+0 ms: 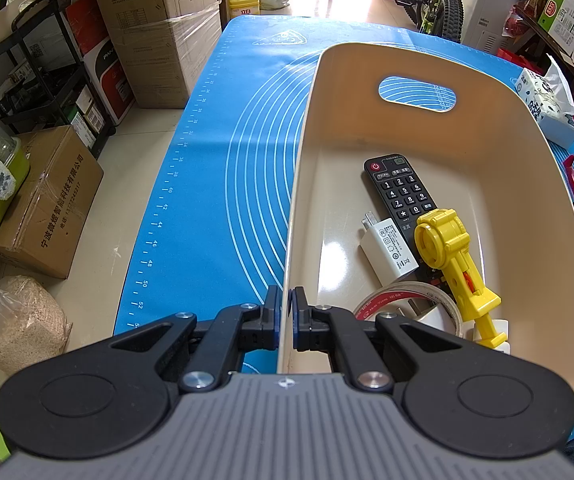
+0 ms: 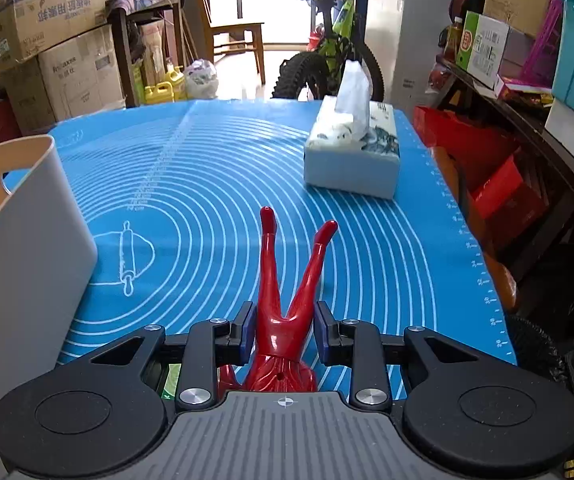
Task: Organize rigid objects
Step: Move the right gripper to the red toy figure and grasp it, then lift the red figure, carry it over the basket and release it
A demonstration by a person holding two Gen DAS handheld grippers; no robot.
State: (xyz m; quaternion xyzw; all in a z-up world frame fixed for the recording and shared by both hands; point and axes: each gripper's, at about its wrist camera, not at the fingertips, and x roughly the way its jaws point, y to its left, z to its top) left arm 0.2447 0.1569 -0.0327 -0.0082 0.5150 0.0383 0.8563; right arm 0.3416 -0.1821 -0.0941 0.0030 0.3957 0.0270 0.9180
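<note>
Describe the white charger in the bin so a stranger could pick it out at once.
Start at the cream bin on the blue mat and look at its floor. There the white charger lies just left of the black remote, above the roll of tape. It is the only plain white block there, with metal prongs at one end; the yellow toy lies on the remote's other side.

mat point(image 2: 215, 168): blue, white rings | bin point(image 1: 367, 128): cream | figure point(image 2: 287, 320): glossy red | remote point(image 1: 401, 192): black | toy point(image 1: 453, 256): yellow
</note>
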